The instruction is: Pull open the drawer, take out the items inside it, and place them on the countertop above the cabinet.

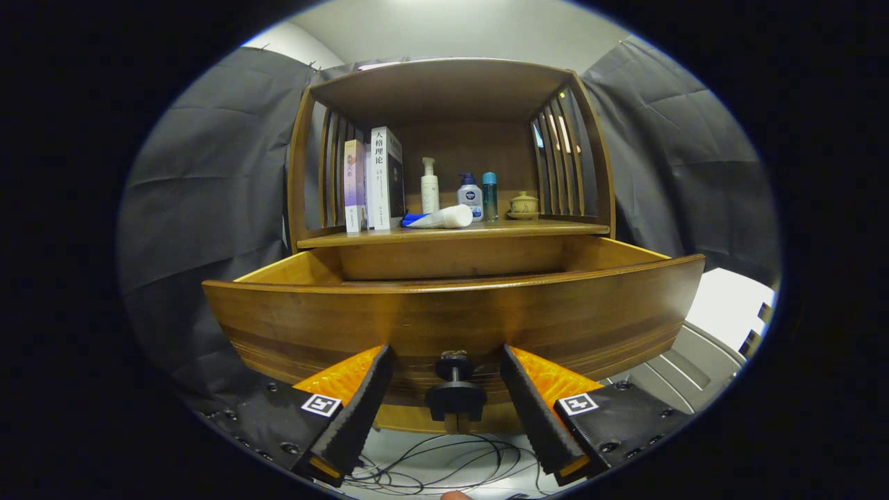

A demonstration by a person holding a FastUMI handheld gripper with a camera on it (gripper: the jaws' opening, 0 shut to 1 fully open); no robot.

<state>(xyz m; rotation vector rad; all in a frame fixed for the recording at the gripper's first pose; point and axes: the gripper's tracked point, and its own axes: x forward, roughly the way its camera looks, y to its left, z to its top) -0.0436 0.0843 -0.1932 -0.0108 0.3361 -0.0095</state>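
The wooden drawer (pixel 451 316) of the cabinet stands pulled out toward me, its curved front panel filling the space ahead of the fingers. Its black knob (pixel 455 396) sits between my two fingers (pixel 361 406), with a gap on each side. My gripper (pixel 448 368) is open around the knob, not pressing on it. The drawer's inside is hidden behind the front panel; I cannot see what lies in it. Above the drawer is the countertop (pixel 549 229) of the cabinet. A white tube (pixel 444 219) lies on its side on it, with something blue at its far end.
On the countertop stand two books (pixel 375 180), a white pump bottle (pixel 430 186), a white-and-blue bottle (pixel 470 196), a teal bottle (pixel 490 196) and a small lidded pot (pixel 523 205). Slatted side walls and a top shelf enclose it. Black cables (pixel 444 465) lie on the floor below.
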